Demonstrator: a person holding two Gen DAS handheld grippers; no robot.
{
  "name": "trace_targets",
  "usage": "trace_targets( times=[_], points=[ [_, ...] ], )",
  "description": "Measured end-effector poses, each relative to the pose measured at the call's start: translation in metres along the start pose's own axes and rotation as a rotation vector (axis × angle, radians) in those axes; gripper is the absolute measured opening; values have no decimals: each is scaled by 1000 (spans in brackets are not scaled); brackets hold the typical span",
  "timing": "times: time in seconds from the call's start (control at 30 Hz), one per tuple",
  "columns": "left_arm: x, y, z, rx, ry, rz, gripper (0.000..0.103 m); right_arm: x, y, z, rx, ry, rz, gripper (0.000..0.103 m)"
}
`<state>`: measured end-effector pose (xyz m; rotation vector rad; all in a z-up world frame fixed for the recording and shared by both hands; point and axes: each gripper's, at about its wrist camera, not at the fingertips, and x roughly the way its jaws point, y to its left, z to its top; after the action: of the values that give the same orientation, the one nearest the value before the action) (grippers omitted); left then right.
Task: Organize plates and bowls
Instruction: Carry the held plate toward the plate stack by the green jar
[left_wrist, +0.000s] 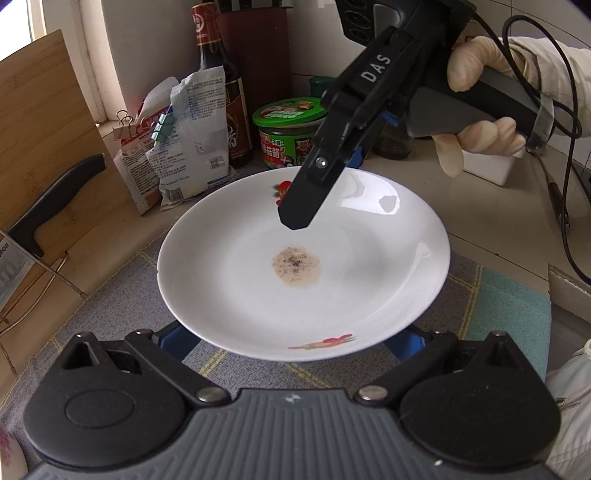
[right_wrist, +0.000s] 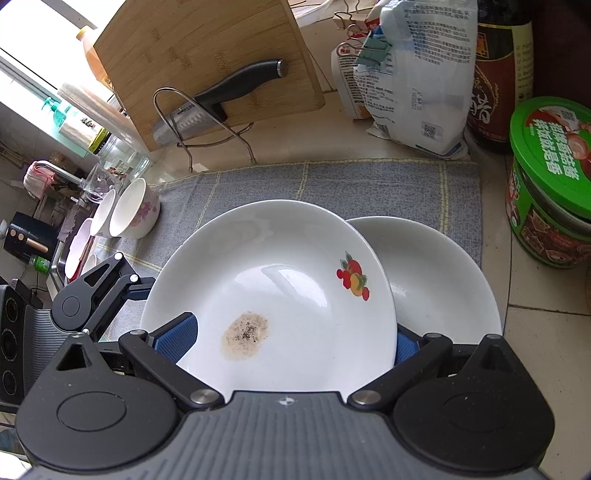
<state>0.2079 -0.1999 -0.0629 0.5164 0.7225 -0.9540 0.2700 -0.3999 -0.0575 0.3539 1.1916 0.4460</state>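
In the left wrist view, a bamboo cutting board (left_wrist: 40, 122) is seen at the upper left, with a black-handled knife (left_wrist: 55, 203) in front of it. Clipped packets (left_wrist: 184, 136), a dark sauce bottle (left_wrist: 218, 74) and a green-lidded jar (left_wrist: 284, 129) are lined up along the top centre.

The stained plate (left_wrist: 295, 295), white with fruit prints and a brown speckled patch at its middle, is located at frame centre above a grey checked cloth (left_wrist: 110, 295). The left gripper (left_wrist: 291, 341) is positioned at the plate's near rim; its blue pads (left_wrist: 177, 336) are spread at either side under the rim, and it cannot be told whether the rim is clamped.

The right gripper (left_wrist: 295, 218) enters from the upper right, held by a gloved hand (left_wrist: 480, 107). Its tip lies over the plate's far side; whether the jaws are apart or together cannot be told here.

In the right wrist view, stacked bowls (right_wrist: 125, 210) with a pink flower print are found at the left edge, tipped on their sides. The left gripper (right_wrist: 122, 291) is seen at the plate's left rim. The stained plate (right_wrist: 280, 295) occupies the centre, tilted and overlapping a second white plate (right_wrist: 443, 288) just to its right. The right gripper's blue pads (right_wrist: 177, 338) stand wide apart on both sides of the stained plate's near edge; firm clamping cannot be confirmed.
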Motion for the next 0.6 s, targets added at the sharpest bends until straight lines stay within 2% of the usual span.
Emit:
trace_targets(
  times=[0.6],
  points=[
    [13,-3,7,34,25,-25,102,-1,-19,-14,37,-10,-23,103]
  ],
)
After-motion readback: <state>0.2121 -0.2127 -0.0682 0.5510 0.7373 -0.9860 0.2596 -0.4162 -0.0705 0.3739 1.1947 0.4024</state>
